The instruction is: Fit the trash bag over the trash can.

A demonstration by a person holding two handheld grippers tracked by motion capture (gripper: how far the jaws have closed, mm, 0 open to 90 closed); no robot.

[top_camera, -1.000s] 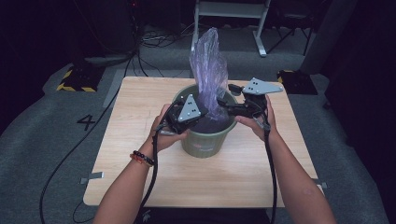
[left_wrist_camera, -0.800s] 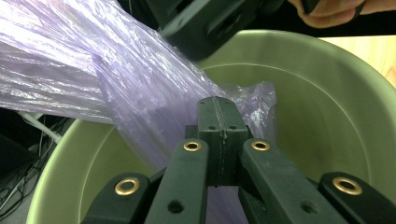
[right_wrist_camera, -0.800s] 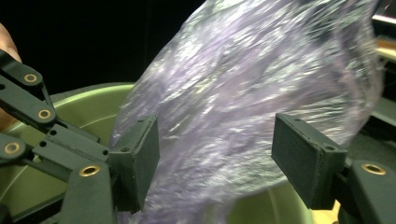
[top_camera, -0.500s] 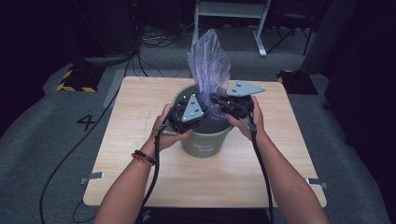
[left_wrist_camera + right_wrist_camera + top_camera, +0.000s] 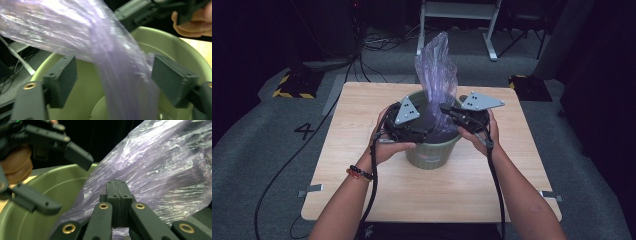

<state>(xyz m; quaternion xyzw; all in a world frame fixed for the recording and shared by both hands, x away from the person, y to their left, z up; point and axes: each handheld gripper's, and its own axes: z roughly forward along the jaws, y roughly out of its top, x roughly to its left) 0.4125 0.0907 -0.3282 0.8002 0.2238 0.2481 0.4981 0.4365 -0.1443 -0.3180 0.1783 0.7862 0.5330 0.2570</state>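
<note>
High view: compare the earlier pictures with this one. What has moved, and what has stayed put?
The right gripper moved left from beyond the bucket's rim to the purple plastic bag; it is shut now. The left gripper stayed open at the bag; the green bucket stayed on the table.

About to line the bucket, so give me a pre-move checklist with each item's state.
1. Right claw clamped on the bag: ok, jaws closed on the film.
2. Left claw open around the bag: ok, not gripping.
3. Bag bottom inside the bucket: ok.
4. Bag mouth opened over the rim: not ok, it stands bunched.
5. Bucket upright on the table: ok.
6. Bag free of tears: cannot tell.
</note>
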